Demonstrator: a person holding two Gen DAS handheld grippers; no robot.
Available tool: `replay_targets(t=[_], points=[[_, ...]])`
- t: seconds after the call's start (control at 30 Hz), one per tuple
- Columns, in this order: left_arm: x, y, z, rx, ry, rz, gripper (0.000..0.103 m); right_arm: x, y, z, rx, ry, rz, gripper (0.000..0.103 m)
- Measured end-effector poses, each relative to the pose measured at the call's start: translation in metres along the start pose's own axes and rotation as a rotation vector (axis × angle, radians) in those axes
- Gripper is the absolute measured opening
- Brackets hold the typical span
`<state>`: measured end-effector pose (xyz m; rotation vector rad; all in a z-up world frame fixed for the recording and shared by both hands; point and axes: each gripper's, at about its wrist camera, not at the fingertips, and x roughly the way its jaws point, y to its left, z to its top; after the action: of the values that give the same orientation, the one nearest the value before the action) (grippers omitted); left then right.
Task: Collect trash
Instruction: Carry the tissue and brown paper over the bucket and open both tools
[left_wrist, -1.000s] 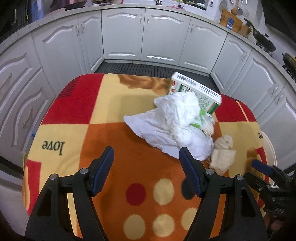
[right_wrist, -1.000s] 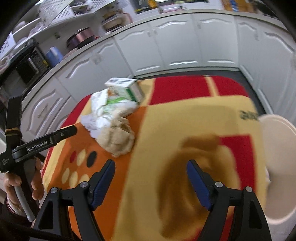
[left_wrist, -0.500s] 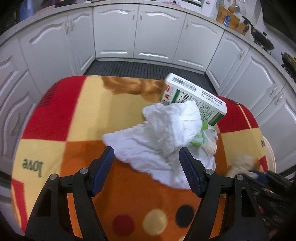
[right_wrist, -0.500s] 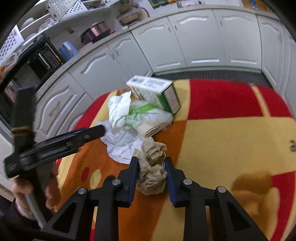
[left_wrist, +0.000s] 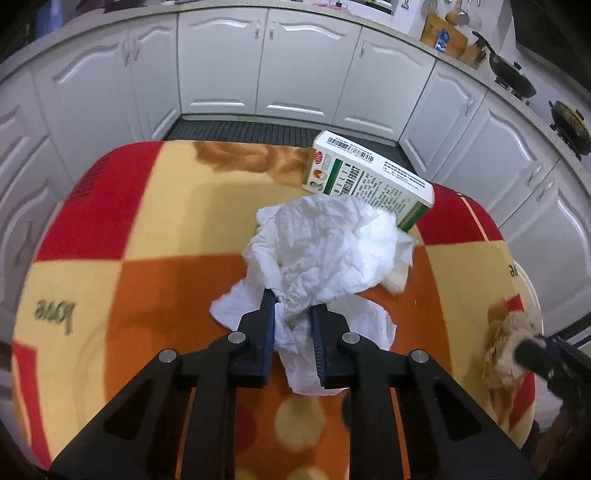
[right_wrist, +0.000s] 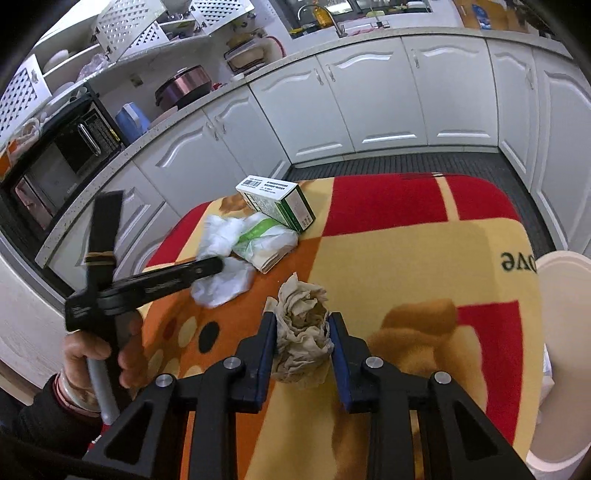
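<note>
My left gripper (left_wrist: 292, 302) points down at the patterned tablecloth (left_wrist: 155, 229); its jaws are closing, and the blue pads pinch the near fold of a crumpled white tissue (left_wrist: 325, 251). Behind the tissue lies a white-and-green carton (left_wrist: 373, 181). My right gripper (right_wrist: 301, 321) is shut on a crumpled brown paper wad (right_wrist: 303, 332), held just over the cloth. That wad (left_wrist: 506, 347) also shows at the table's right edge in the left wrist view. A green-and-white wrapper (right_wrist: 266, 240) lies between tissue and carton.
A white bin (right_wrist: 565, 332) stands beside the table's right side. White kitchen cabinets (left_wrist: 306, 66) curve around the table across a dark floor strip. A person's hand (right_wrist: 85, 350) grips the left gripper's handle at the left. A microwave (right_wrist: 59, 162) sits on the counter.
The right gripper shut on the brown wad, then carried it right, away from the pile. The left gripper moved forward over the white tissue and closed on its near fold.
</note>
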<state>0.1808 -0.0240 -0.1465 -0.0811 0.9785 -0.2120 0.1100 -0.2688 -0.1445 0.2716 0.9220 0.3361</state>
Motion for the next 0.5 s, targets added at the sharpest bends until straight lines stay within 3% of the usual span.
replay_targets(t=[0.23,0.5], points=[[-0.042,-0.015,-0.025,0.048,-0.024,0.027,0.015,-0.019,0.0,-0.012,0.009,-0.015,-0.003,0.027],[-0.06,-0.05,-0.036,0.128,-0.062,0.023,0.015,-0.04,0.0,-0.023,0.004,-0.032,-0.017,0.027]])
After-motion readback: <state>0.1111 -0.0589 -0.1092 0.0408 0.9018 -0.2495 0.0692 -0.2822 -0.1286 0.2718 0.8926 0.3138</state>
